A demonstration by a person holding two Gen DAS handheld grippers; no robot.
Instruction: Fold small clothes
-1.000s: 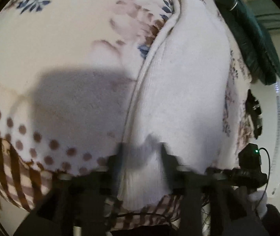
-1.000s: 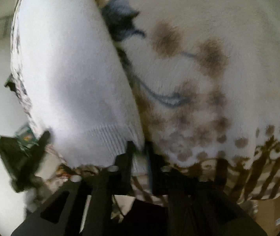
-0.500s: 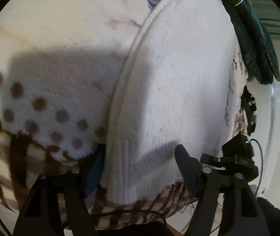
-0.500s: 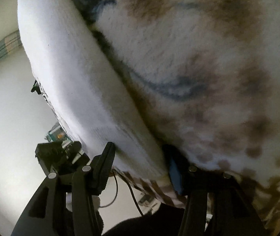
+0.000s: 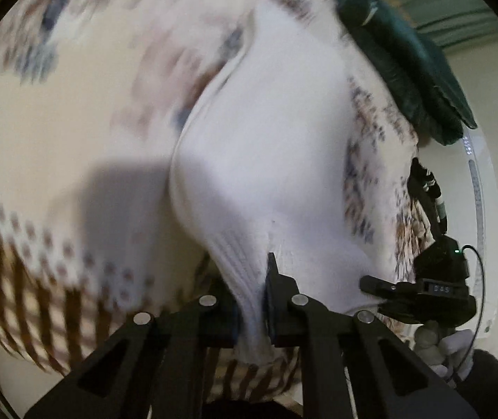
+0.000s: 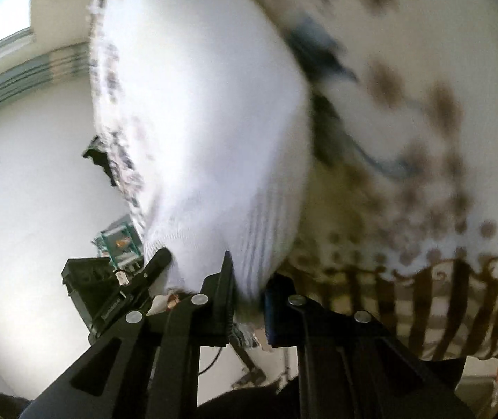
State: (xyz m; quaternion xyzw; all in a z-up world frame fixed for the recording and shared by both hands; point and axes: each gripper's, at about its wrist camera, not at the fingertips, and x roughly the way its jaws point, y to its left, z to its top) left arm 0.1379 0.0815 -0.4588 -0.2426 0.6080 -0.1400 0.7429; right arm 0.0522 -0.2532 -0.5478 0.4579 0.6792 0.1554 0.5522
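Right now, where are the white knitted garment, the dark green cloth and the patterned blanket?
white knitted garment (image 5: 277, 160): left wrist view, smooth middle panel.
dark green cloth (image 5: 406, 59): left wrist view, middle of the bundle, upper right.
patterned blanket (image 6: 441, 111): right wrist view, brown-spotted area.

Patterned blanket (image 5: 85, 132) as surface: cream, blurred floral print, brown dots and stripes at near edge. White knit garment (image 5: 277, 146) lies on it; dark green cloth (image 5: 406, 70) at far right.
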